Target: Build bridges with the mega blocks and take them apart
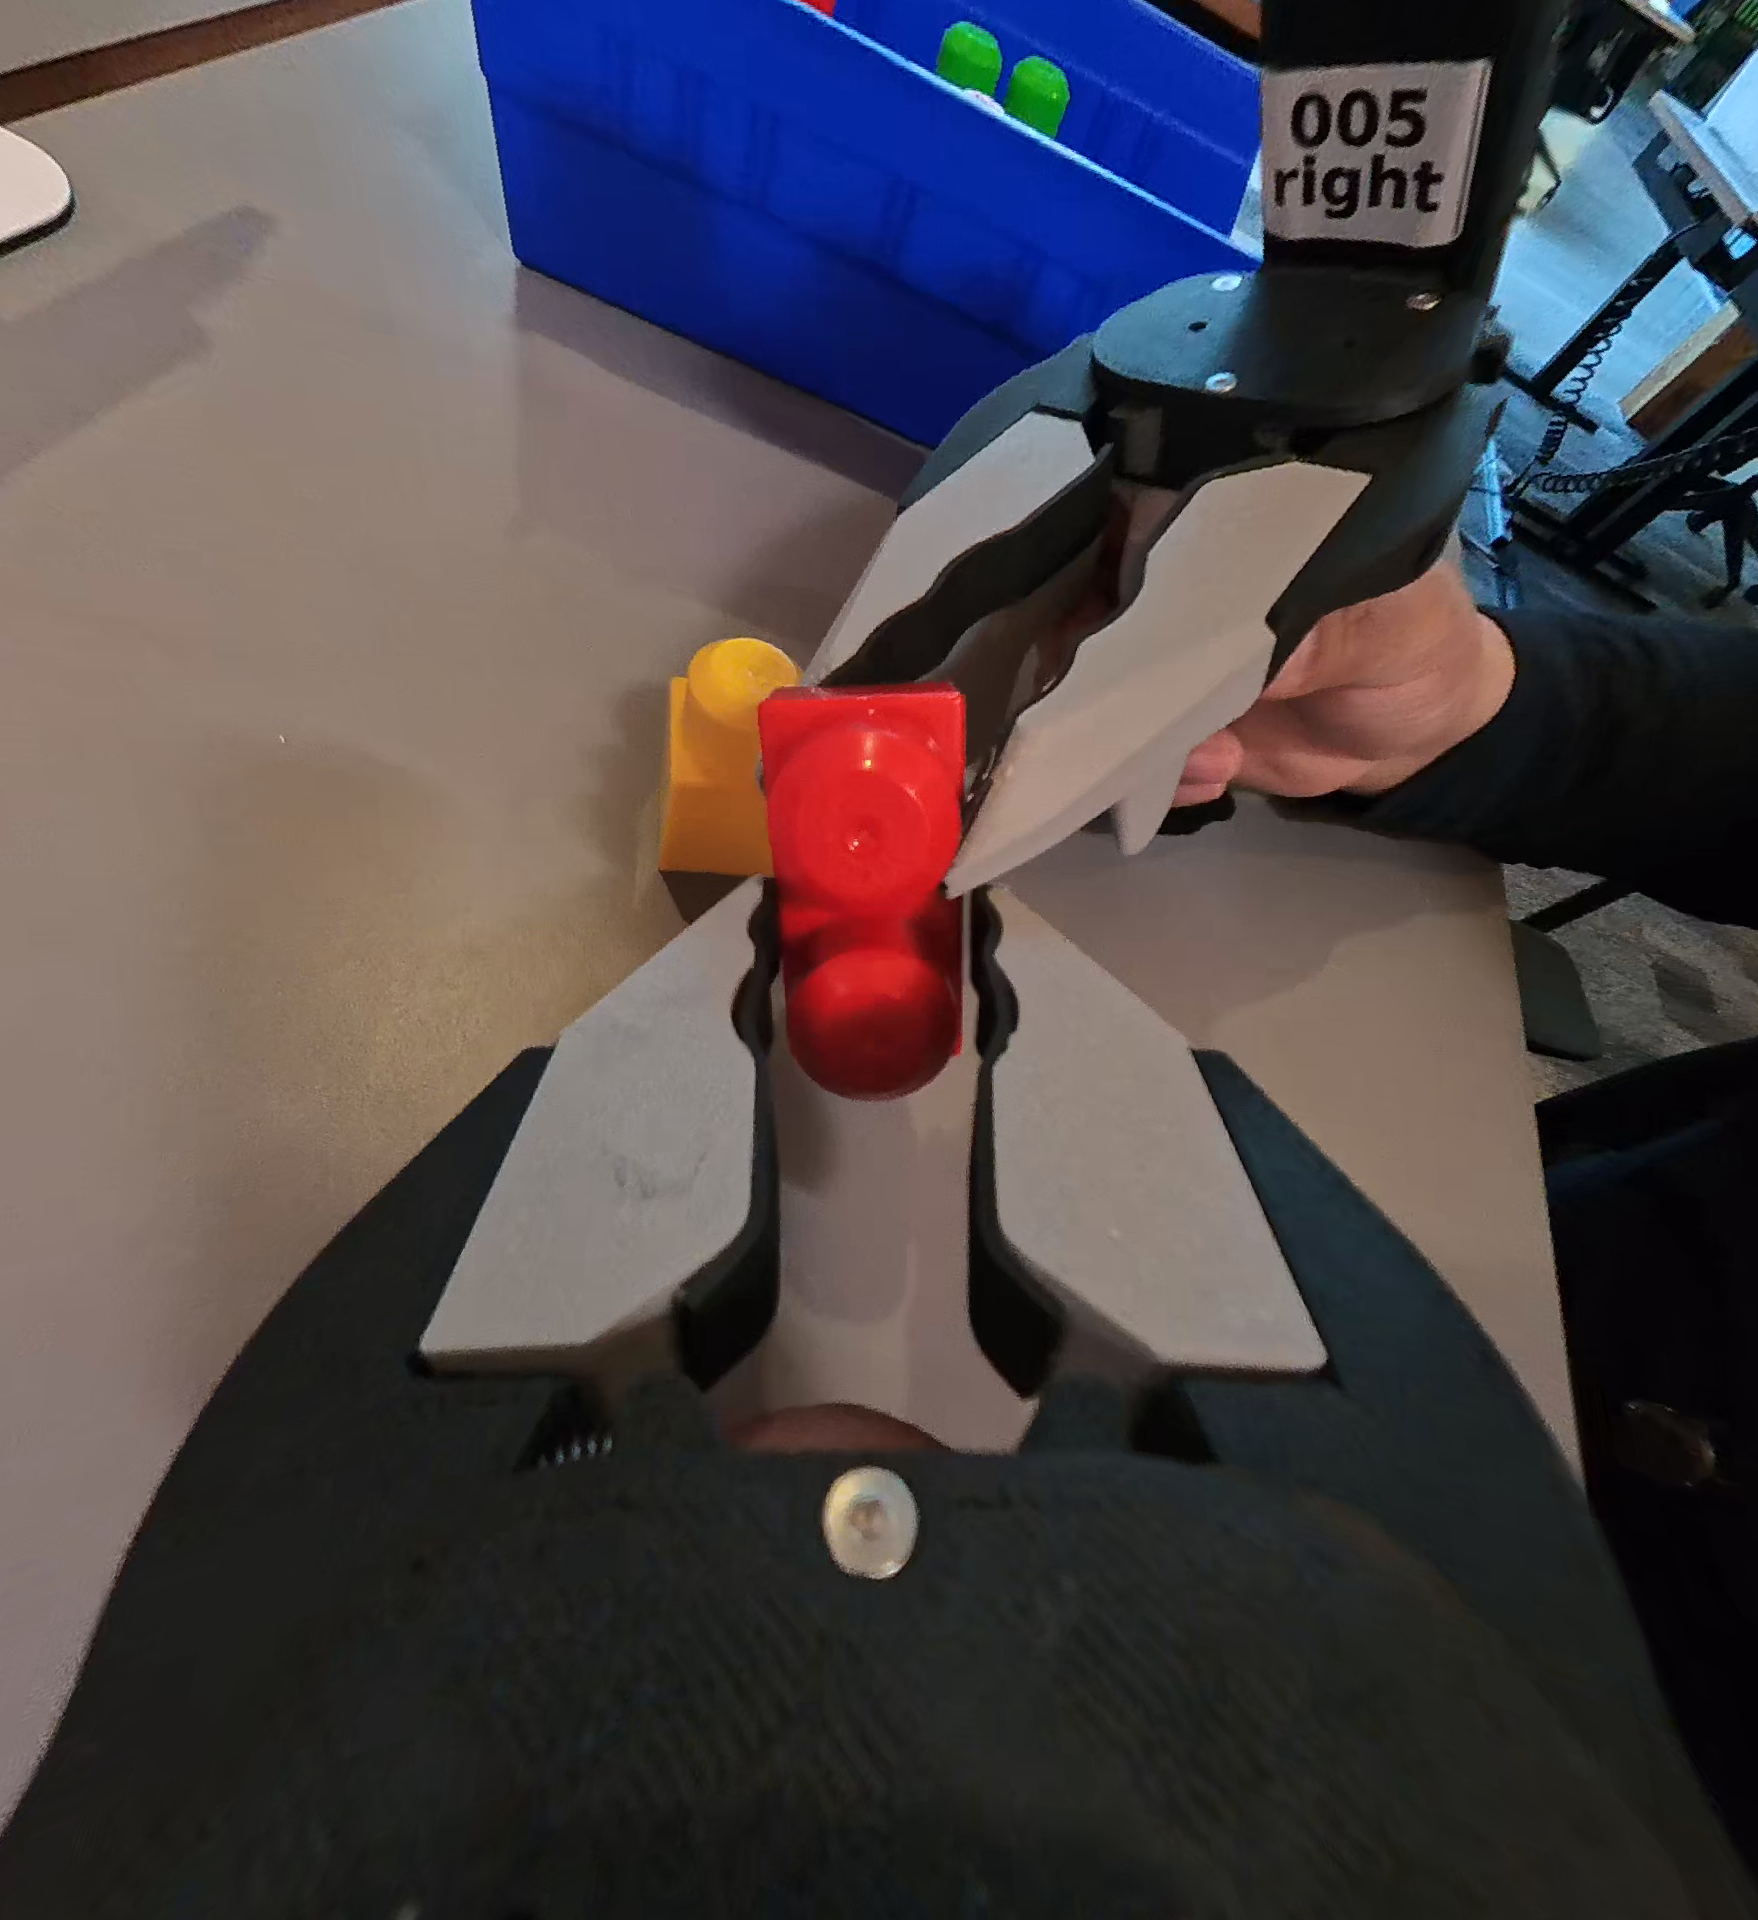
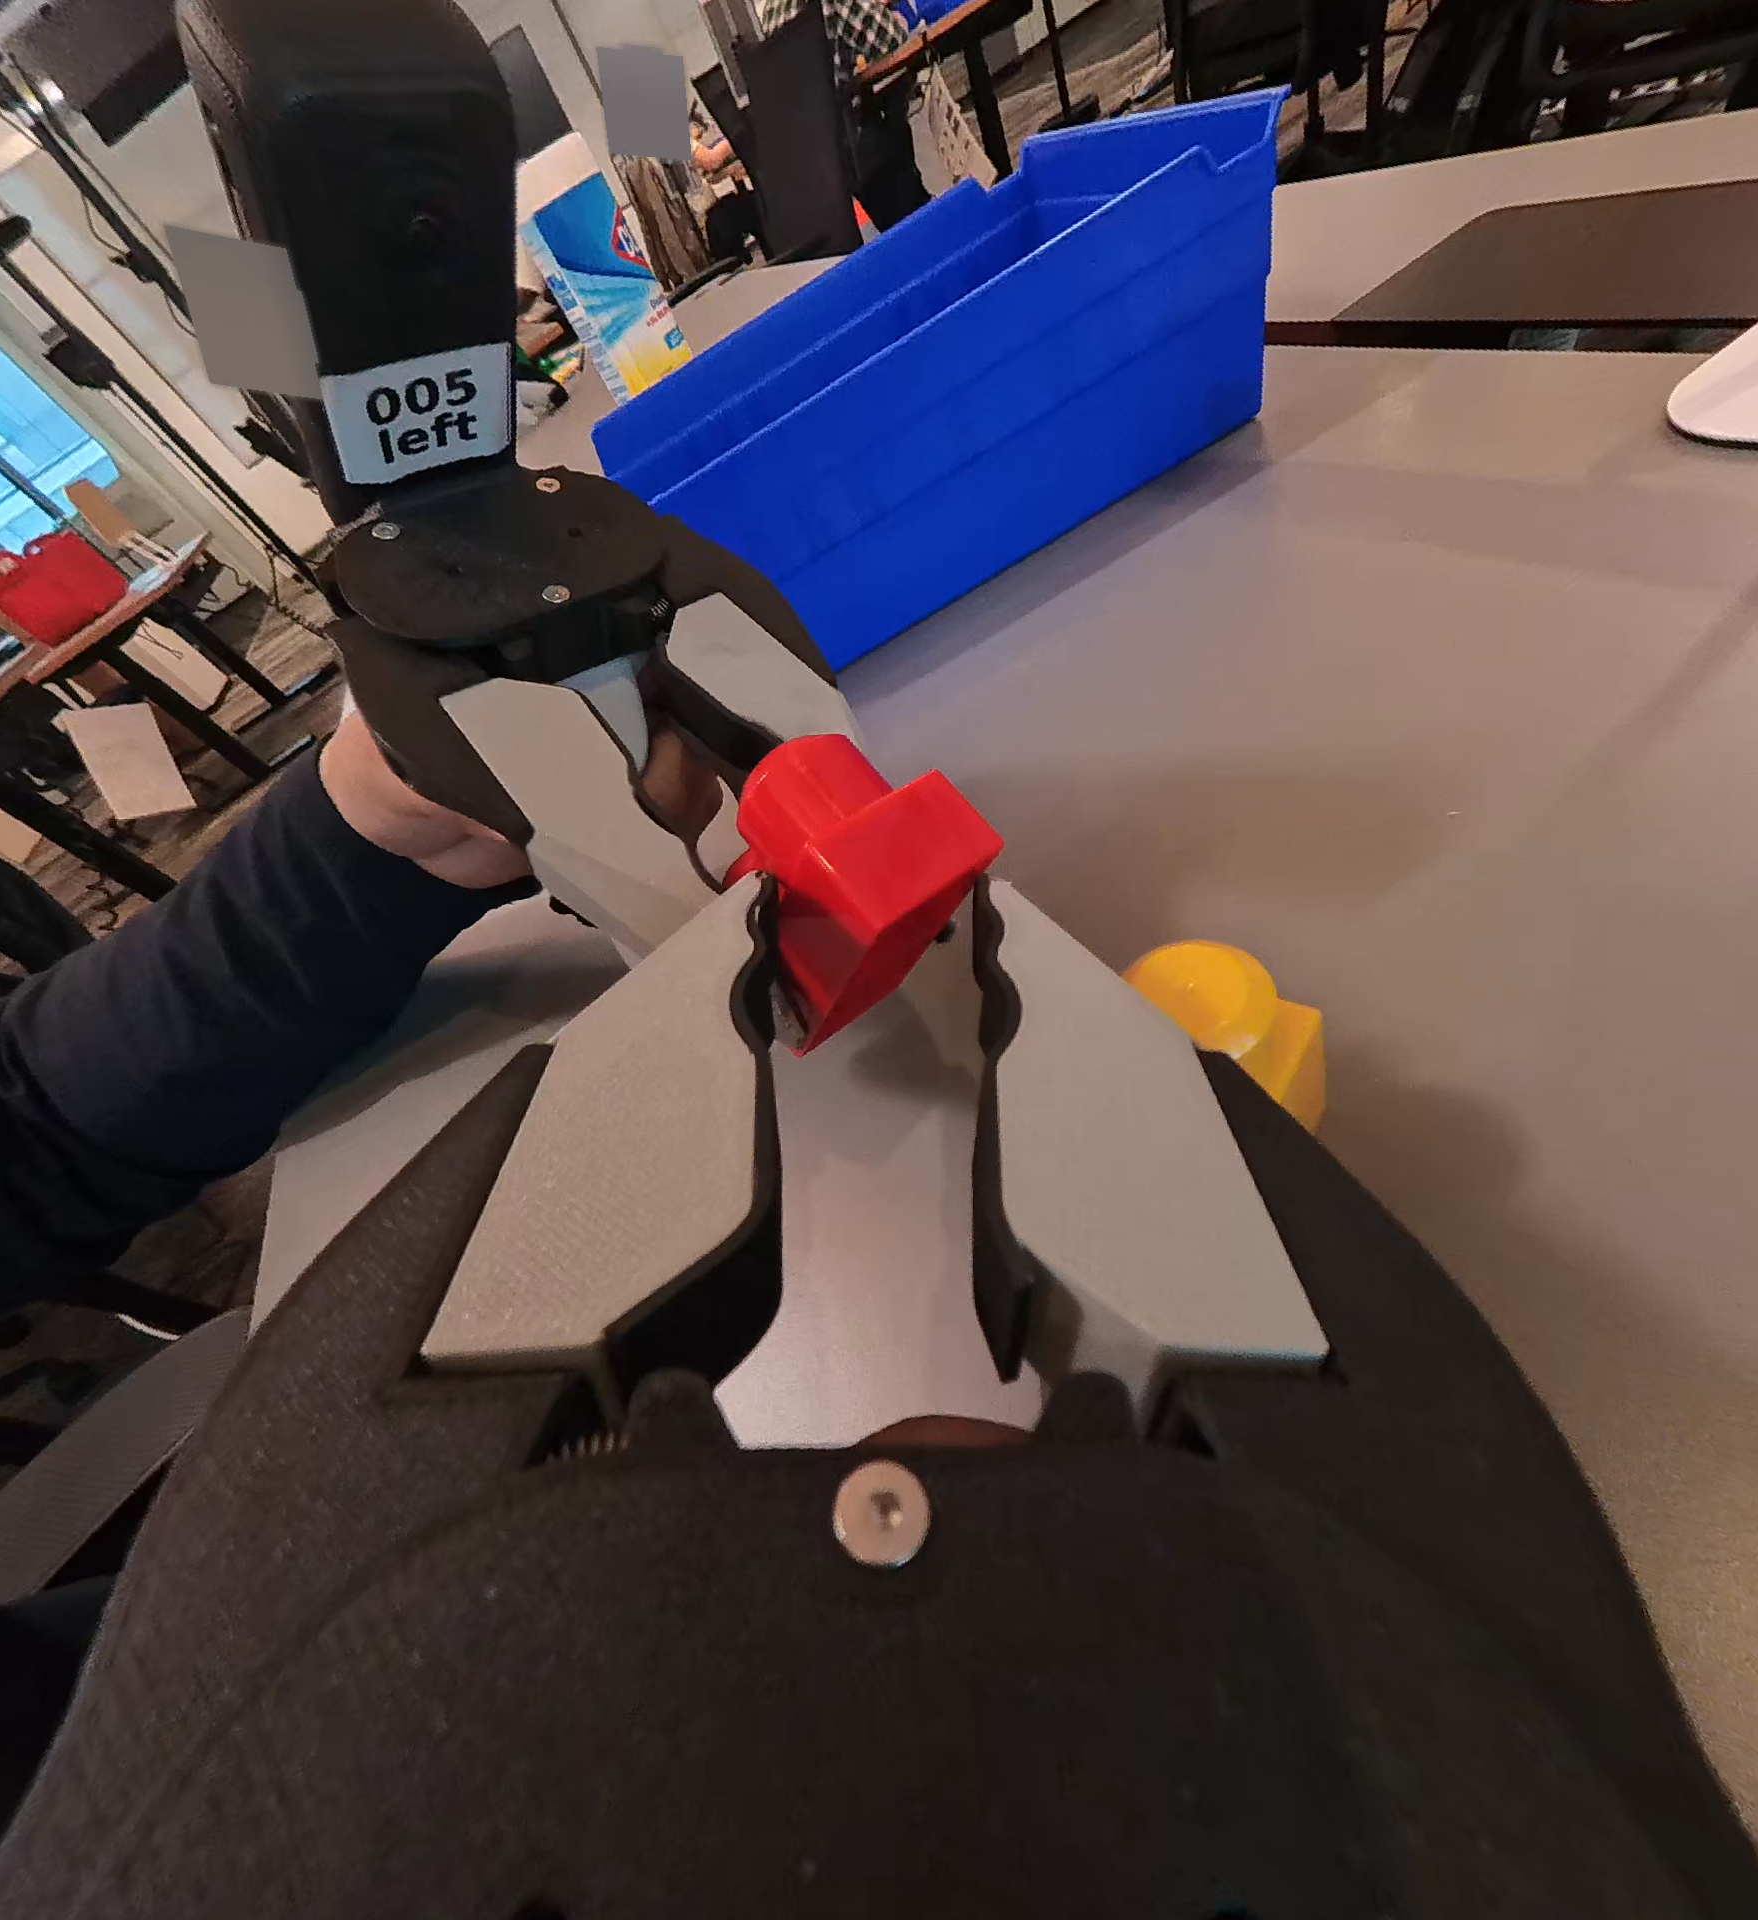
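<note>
Red two-stud block [image 1: 859, 831] clamped in both claws above the counter [image 1: 283, 831]: left claw [image 1: 864, 956] grips the near stud end, right claw [image 2: 870, 935] the far end. Yellow block [image 1: 714, 779] sits just beyond-left.

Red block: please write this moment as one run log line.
red block gripped by left gripper and right gripper | held above table | yellow block on table | blue bin behind

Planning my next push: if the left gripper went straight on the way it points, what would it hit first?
Beyond the red block it grips, the right gripper closes on the block's far end; likely that first. The yellow block sits just left.
</note>
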### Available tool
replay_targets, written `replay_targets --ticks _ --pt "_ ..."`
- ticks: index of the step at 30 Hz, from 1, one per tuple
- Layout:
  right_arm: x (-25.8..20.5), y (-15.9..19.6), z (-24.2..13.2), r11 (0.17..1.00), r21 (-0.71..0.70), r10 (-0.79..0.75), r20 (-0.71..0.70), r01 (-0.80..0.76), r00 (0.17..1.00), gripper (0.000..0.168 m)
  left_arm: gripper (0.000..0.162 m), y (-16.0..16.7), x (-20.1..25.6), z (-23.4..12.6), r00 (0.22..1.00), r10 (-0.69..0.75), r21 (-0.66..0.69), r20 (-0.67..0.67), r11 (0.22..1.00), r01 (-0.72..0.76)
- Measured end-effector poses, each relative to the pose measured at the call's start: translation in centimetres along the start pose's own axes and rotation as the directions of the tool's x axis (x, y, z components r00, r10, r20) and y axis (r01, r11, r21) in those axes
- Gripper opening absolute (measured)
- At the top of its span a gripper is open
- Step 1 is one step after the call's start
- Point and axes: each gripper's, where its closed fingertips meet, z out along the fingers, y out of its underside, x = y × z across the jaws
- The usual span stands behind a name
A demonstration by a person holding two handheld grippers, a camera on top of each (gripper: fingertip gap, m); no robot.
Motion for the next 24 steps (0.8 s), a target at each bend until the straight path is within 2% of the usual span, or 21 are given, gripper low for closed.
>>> replay_targets --ticks 12,13,17,19,21,24 --pt "-0.6 -0.6 -0.4 1.0 0.026 -0.008 0.043 0.007 0.999 0.036 0.032 -0.5 0.4 -0.4 0.999 0.048 0.012 0.011 0.999 -0.048" --pt "-0.7 -1.0 -0.7 0.999 0.042 -0.013 0.046 0.011 0.999 0.042 0.032 -0.7 0.5 -0.7 0.999 0.034 0.027 0.001 0.999 -0.034" --pt "1.6 -2.6 -2.7 0.994 0.102 -0.037 -0.074 0.044 0.997 0.05 0.032 -2.3 0.5 -2.1 0.995 -0.046 0.141 -0.086 0.988 0.058" --pt "3.6 -2.3 -3.5 0.996 0.067 -0.052 -0.177 0.065 0.983 0.049 0.032 -3.4 0.3 -3.1 0.988 -0.082 0.22 -0.129 0.969 0.109" --pt "4.1 -2.0 -3.9 0.996 0.04 -0.068 -0.199 0.077 0.978 0.051 0.032 -4.2 -0.4 -4.2 0.98 -0.129 0.281 -0.15 0.945 0.168" --pt "5.4 -0.2 -3.9 0.996 -0.066 -0.068 -0.258 0.053 0.964 0.054 0.032 -4.8 -2.2 -5.7 0.979 -0.176 0.347 -0.101 0.916 0.201"
